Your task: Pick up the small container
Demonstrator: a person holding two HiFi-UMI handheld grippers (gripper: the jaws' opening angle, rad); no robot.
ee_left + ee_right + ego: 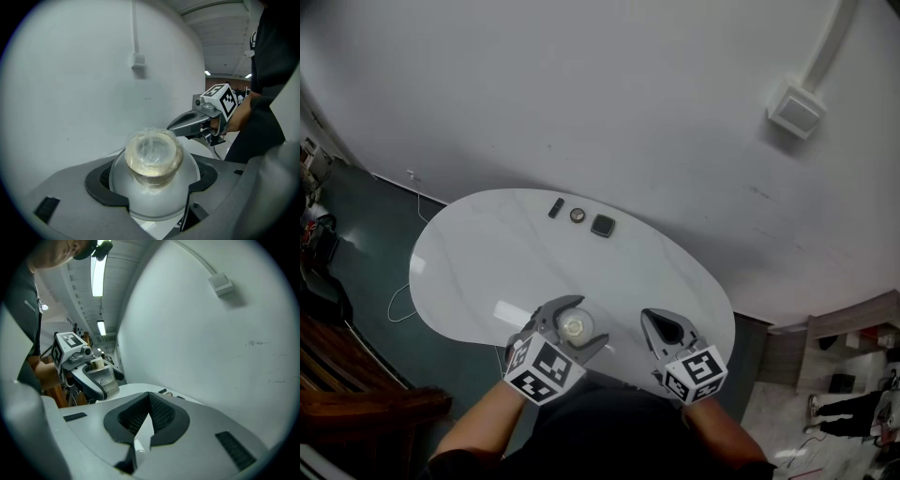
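At the near edge of the table [487, 253], the left gripper [581, 322] has its jaws around the container [153, 157], one jaw on each side. They stand as far apart as its body is wide and press its walls, so the grip looks set for a lift. The container sits upright with its film-covered top up, probably to keep whatever is inside level. Whether its base has left the table I cannot tell. The right gripper [149, 401] hangs just beside the left, with its jaws brought together at the tips and nothing between them. It seems to be waiting, out of the way. Three small things [577, 216] lie well apart at the far edge.
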